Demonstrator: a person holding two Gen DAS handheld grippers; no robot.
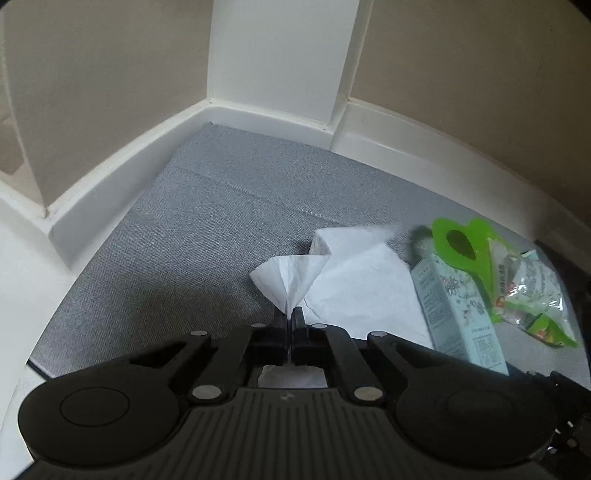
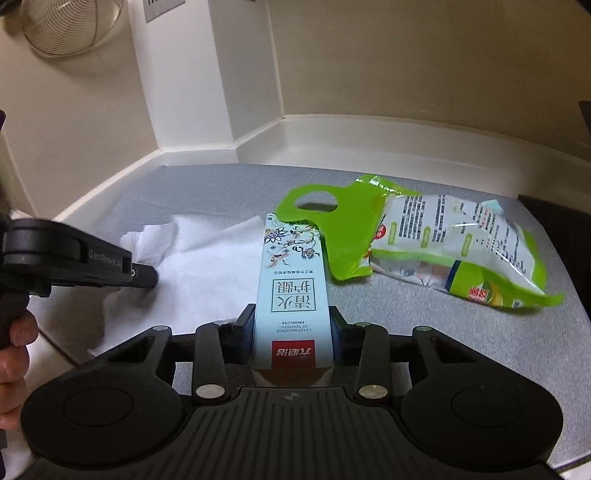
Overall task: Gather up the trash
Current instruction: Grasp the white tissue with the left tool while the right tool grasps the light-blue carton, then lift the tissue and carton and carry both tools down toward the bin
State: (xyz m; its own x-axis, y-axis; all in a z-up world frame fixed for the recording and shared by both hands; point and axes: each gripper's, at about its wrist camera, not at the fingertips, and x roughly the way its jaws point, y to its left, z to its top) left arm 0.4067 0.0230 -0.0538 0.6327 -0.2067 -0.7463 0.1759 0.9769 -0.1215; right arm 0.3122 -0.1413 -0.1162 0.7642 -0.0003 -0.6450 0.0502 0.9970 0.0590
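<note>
Dim, even indoor light; soft shadows under the snack bag [image 2: 461,243]; glare on its plastic; fisheye bending, dark corners at 1 o'clock.

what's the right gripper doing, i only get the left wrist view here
Observer: The right gripper is shut on the pale blue box, near its red-labelled end.
Operator: is the wire basket anywhere
Observer: Yes, a wire basket shows high up at the top left of the right wrist view.
Operator: can you see the green bag's print
Observer: The green snack bag lies on the grey mat, its text panel facing up.
</note>
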